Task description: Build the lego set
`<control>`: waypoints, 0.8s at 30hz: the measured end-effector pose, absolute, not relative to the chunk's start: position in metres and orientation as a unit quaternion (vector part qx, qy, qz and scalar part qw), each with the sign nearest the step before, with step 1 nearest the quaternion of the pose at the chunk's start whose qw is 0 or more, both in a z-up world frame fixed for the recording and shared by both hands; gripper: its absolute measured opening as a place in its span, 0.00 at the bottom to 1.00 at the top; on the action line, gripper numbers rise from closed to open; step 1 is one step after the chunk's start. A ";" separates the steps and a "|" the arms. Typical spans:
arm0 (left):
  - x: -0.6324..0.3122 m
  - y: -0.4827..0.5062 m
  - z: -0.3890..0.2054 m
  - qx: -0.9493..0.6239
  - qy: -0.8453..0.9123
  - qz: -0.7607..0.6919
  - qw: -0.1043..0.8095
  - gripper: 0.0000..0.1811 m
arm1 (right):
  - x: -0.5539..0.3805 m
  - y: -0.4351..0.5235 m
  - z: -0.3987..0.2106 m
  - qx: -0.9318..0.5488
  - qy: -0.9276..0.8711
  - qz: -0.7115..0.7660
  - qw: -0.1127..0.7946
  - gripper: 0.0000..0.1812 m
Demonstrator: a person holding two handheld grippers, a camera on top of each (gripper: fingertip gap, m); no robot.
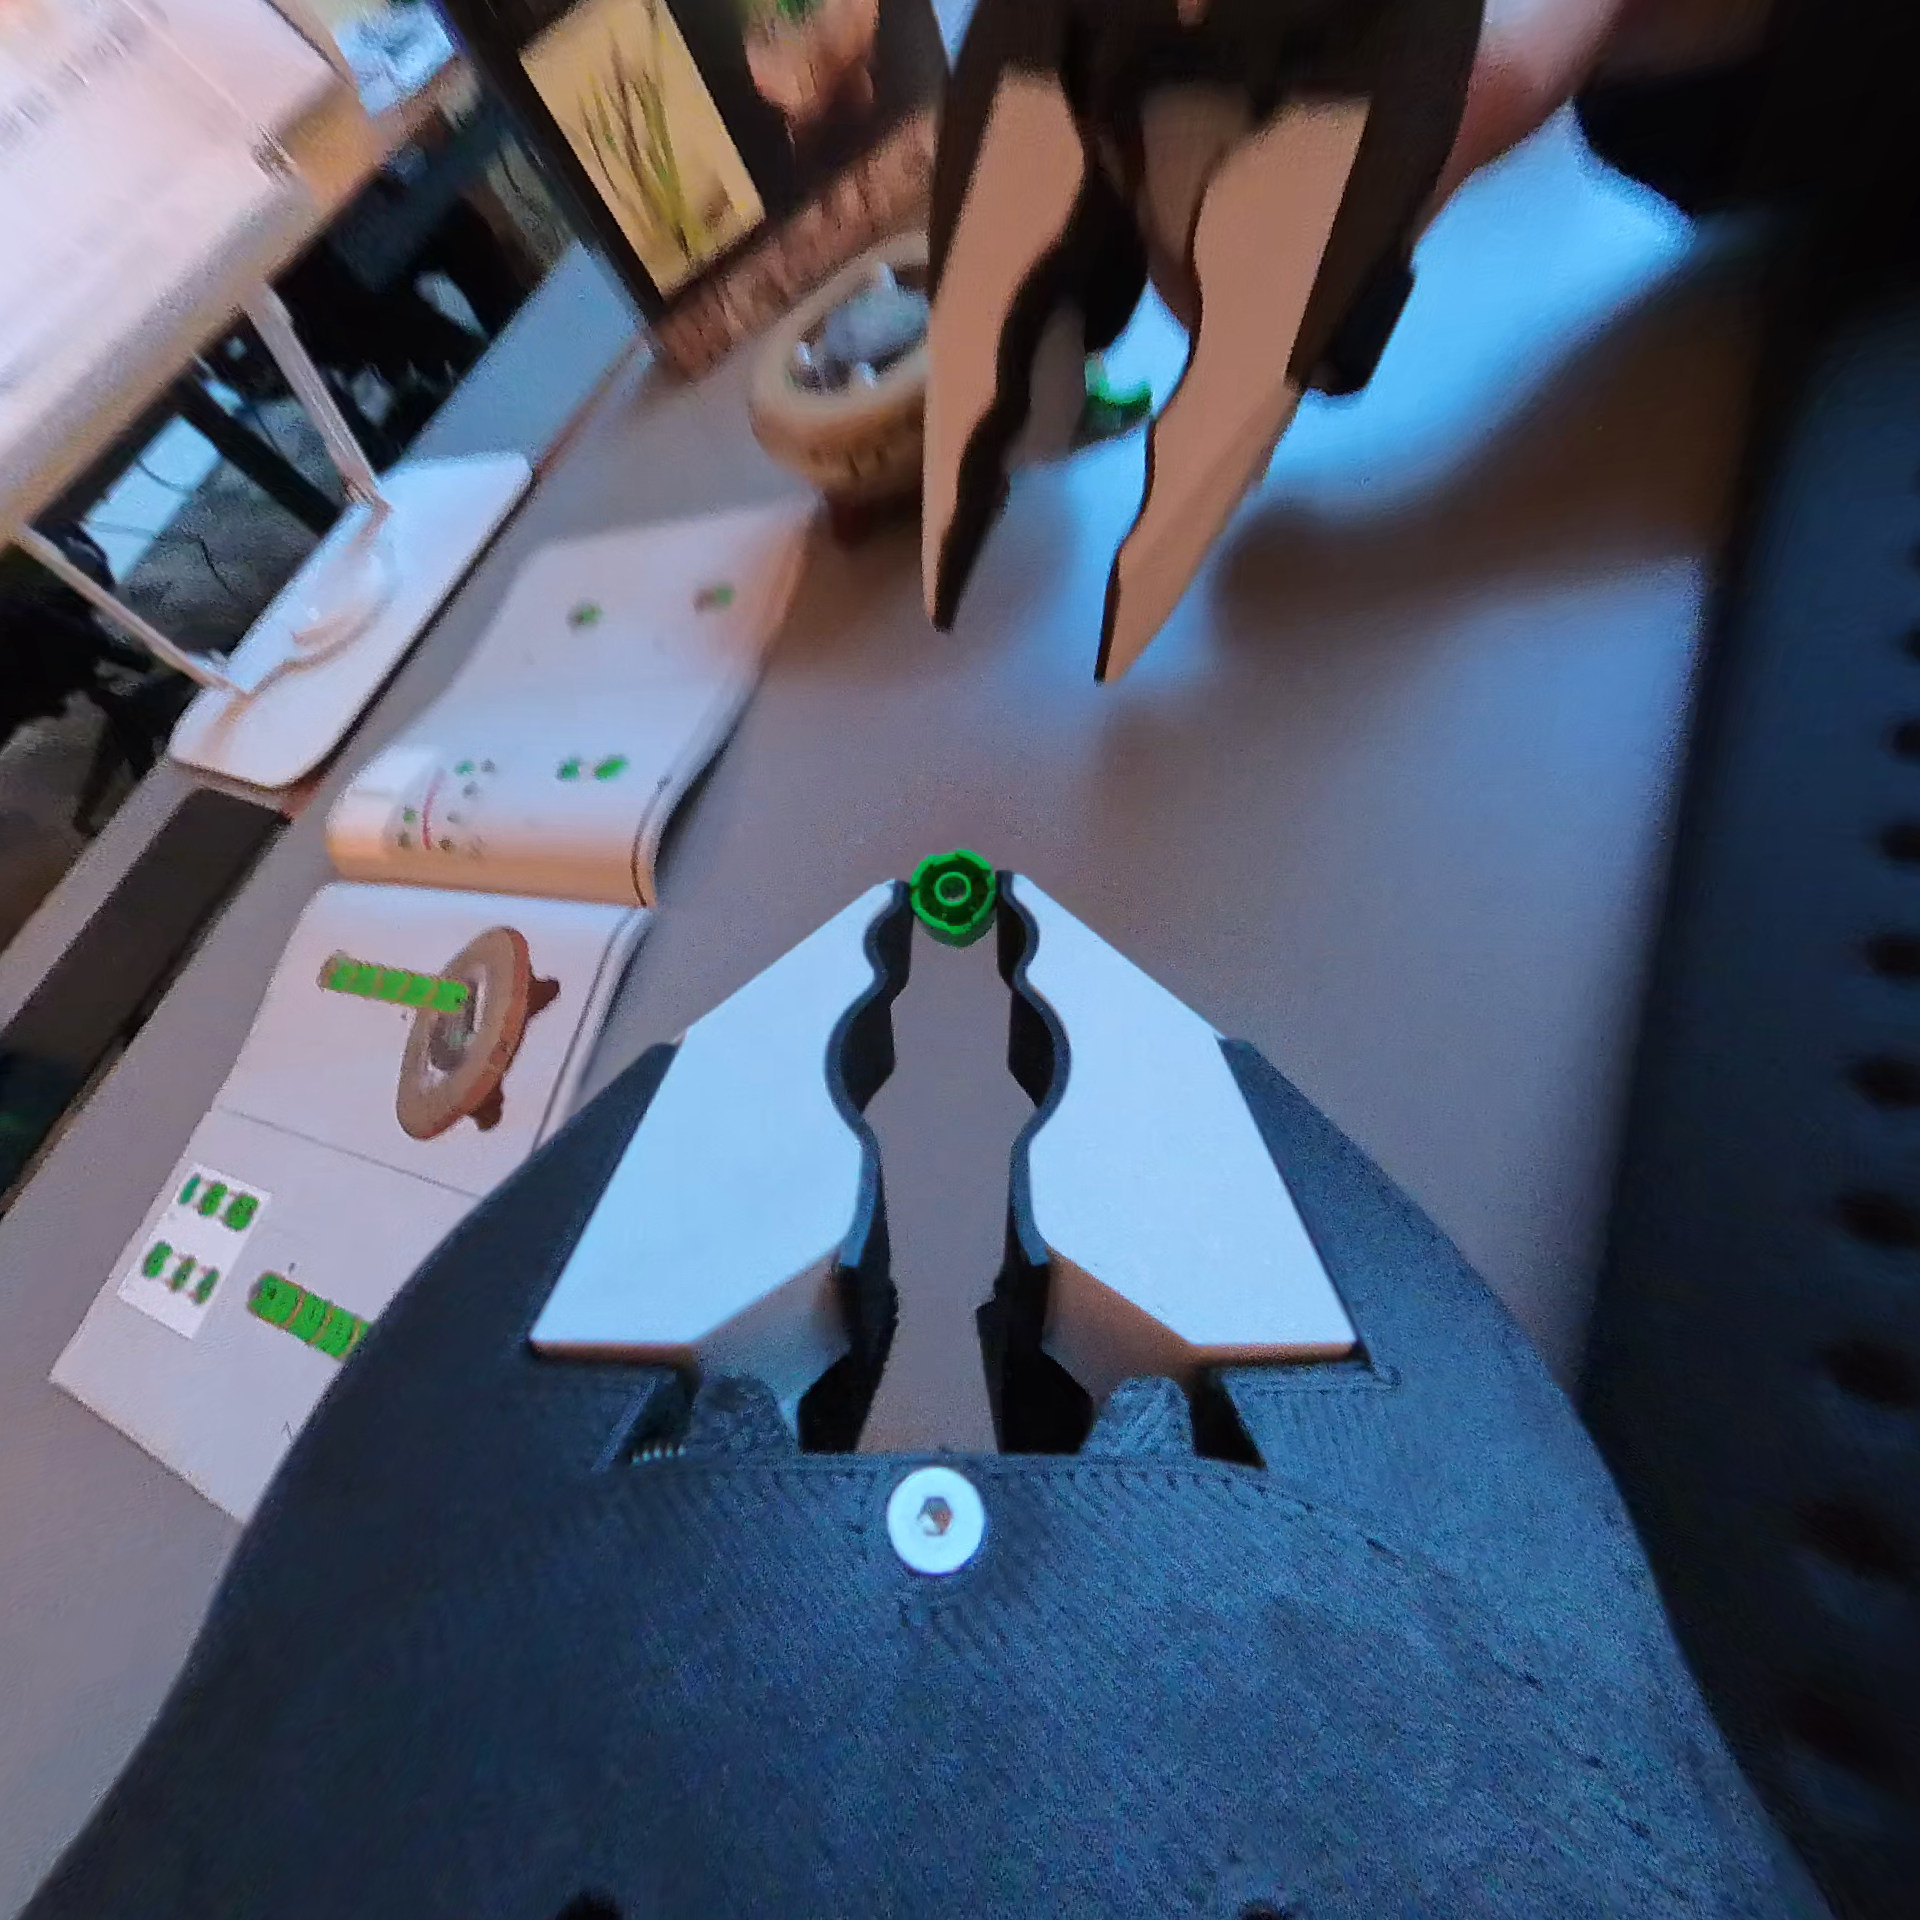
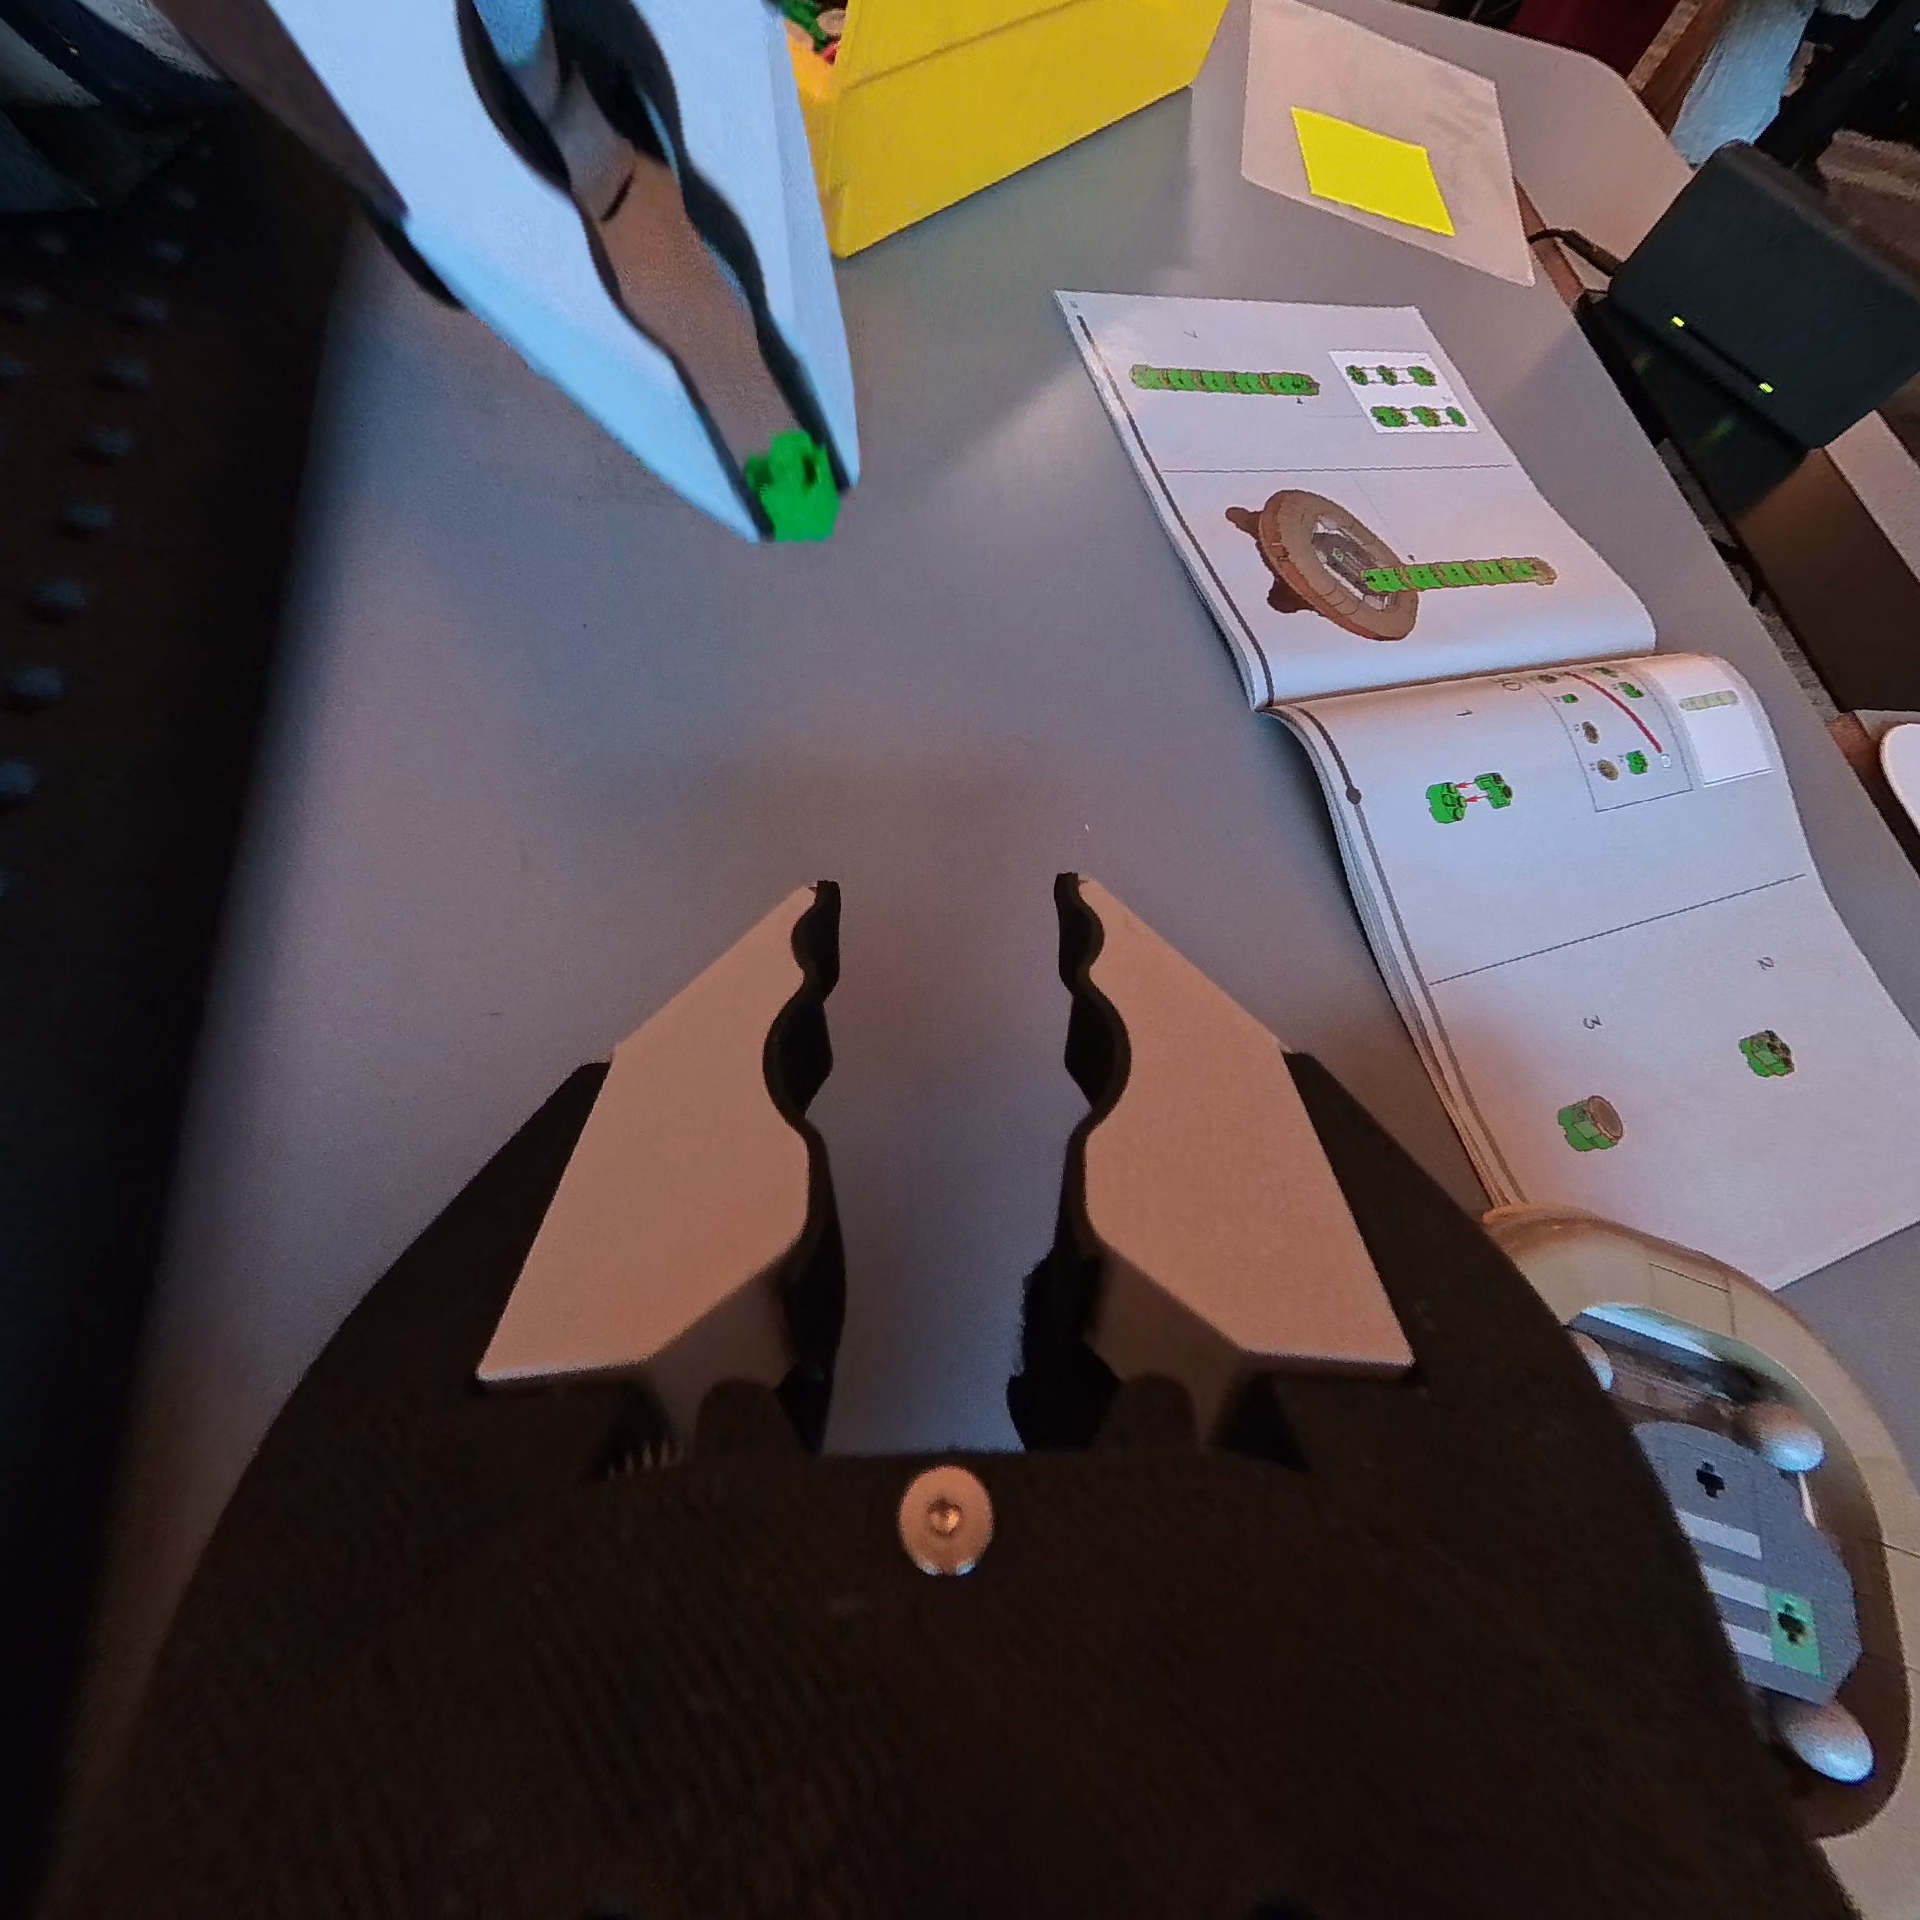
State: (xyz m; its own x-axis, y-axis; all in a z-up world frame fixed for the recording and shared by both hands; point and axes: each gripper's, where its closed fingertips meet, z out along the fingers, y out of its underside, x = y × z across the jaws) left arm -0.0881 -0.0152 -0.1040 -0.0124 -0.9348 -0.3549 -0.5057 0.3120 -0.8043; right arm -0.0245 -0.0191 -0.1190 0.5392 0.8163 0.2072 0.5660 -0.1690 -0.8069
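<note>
Far left on the grey table (image 1: 1299,831), seen from the left wrist: open instruction booklet (image 1: 499,914), pages showing a green stack fitted into a brown ring. Beyond it, a woven bowl (image 1: 831,416) with pale contents, too blurred to identify. Centre: left gripper (image 1: 953,896), jaws clenched on a small round green lego piece (image 1: 953,896), pinched at the very tips and lifted clear of the table, stud face toward the camera. Right and farther off: right gripper (image 2: 940,888), jaws released and holding nothing, hanging above bare table.

From the right wrist view, same piece (image 2: 792,488) side-on between the left tips, with a yellow box (image 2: 987,114) behind and a dish of grey parts (image 2: 1745,1538) at near right.

Likely an early step: joining two green round pieces into the stack. Next move probably calls for fetching a mating piece with the free right jaws, then aligning studs squarely and pressing together without twisting the held piece loose.
</note>
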 end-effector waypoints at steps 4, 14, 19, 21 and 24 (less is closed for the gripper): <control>-0.090 -0.012 -0.123 -0.537 0.699 -0.184 0.435 0.08 | -0.024 -0.019 -0.120 -0.752 -0.462 0.134 0.451 0.22; -0.094 -0.007 -0.146 -0.502 0.746 -0.081 0.430 0.08 | -0.024 -0.020 -0.124 -0.752 -0.473 0.122 0.443 0.22; -0.097 -0.005 -0.150 -0.505 0.749 -0.070 0.423 0.08 | -0.024 -0.020 -0.126 -0.751 -0.477 0.117 0.441 0.22; -0.098 -0.004 -0.153 -0.506 0.753 -0.065 0.416 0.08 | -0.024 -0.020 -0.126 -0.751 -0.479 0.115 0.440 0.22; -0.098 -0.004 -0.156 -0.506 0.755 -0.060 0.413 0.08 | -0.024 -0.021 -0.128 -0.750 -0.483 0.111 0.437 0.22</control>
State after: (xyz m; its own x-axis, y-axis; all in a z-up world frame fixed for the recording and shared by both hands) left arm -0.0982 -0.0039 -0.1560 -0.1478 -0.8135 -0.5625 -0.7142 0.4812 -0.5083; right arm -0.0239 -0.0209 -0.1277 0.5077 0.8228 0.2556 0.6281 -0.1504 -0.7635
